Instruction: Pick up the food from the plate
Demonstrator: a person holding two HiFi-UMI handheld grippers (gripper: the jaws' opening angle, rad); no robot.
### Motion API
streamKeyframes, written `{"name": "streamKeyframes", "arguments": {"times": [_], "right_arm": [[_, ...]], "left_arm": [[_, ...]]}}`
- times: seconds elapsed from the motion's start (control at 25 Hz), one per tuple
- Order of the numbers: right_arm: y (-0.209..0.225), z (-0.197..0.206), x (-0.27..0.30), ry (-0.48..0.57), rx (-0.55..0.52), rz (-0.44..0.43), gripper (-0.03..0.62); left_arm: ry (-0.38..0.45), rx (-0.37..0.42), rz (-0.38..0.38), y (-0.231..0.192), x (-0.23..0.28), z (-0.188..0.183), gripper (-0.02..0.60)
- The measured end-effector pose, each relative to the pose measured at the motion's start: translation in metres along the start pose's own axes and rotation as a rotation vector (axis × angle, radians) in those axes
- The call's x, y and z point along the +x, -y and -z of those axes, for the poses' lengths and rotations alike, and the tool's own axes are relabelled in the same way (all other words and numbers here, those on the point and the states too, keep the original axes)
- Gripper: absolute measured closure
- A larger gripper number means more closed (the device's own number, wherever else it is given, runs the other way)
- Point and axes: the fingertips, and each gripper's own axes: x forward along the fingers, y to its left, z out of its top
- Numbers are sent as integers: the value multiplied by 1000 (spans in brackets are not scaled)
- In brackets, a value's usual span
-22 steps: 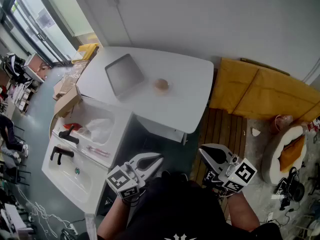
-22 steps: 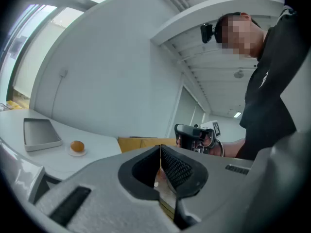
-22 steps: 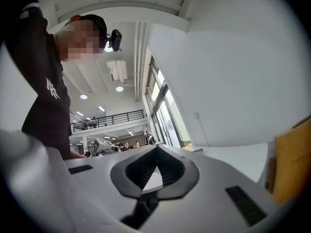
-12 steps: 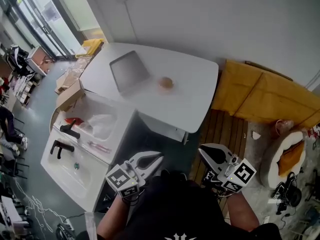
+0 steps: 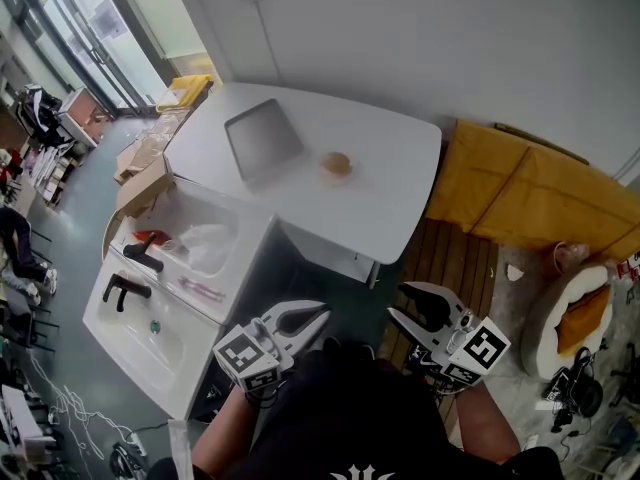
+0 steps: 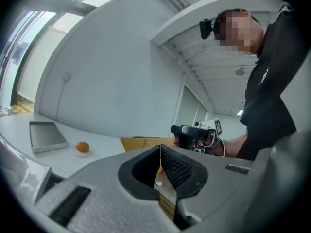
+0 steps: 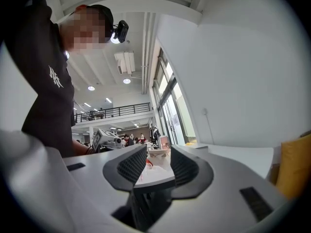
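The food, a round brown bun (image 5: 336, 163), lies on a small plate (image 5: 325, 177) on the white table (image 5: 390, 198), with a grey tray (image 5: 263, 140) to its left. Both grippers hang low by the person's body, far short of the table. My left gripper (image 5: 318, 314) is shut, tips touching, with nothing between them. My right gripper (image 5: 397, 301) is open and empty. The left gripper view has the bun (image 6: 82, 146), the tray (image 6: 46, 136) and the left gripper's (image 6: 160, 147) closed jaws. In the right gripper view the right gripper (image 7: 158, 149) shows a clear gap.
A white sink counter (image 5: 150, 308) with black taps stands left of the table, cardboard boxes (image 5: 140, 193) behind it. Yellow cushions (image 5: 520, 193) line the wall at right above a slatted wooden floor (image 5: 450, 258). A round pet bed (image 5: 570, 308) lies far right.
The table, tray and bun have slid a little right and down in the head view as the head turned. Both grippers stay near the body, jaws unchanged.
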Motion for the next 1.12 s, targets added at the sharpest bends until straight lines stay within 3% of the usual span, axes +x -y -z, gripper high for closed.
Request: {"name": "streamKeyframes", "arguments": {"times": [0.08, 0.32, 0.8, 1.12], "right_arm": [[0, 1, -2, 1, 0, 3, 471], [10, -3, -4, 21, 3, 40, 444], [27, -1, -6, -3, -10, 98, 433], [37, 1, -4, -27, -14, 123, 433]], "left_arm": [[-35, 28, -16, -2, -2, 5, 574], [-44, 4, -37, -4, -6, 2, 574], [28, -48, -40, -12, -13, -1, 574], [4, -40, -28, -25, -1, -3, 574]]}}
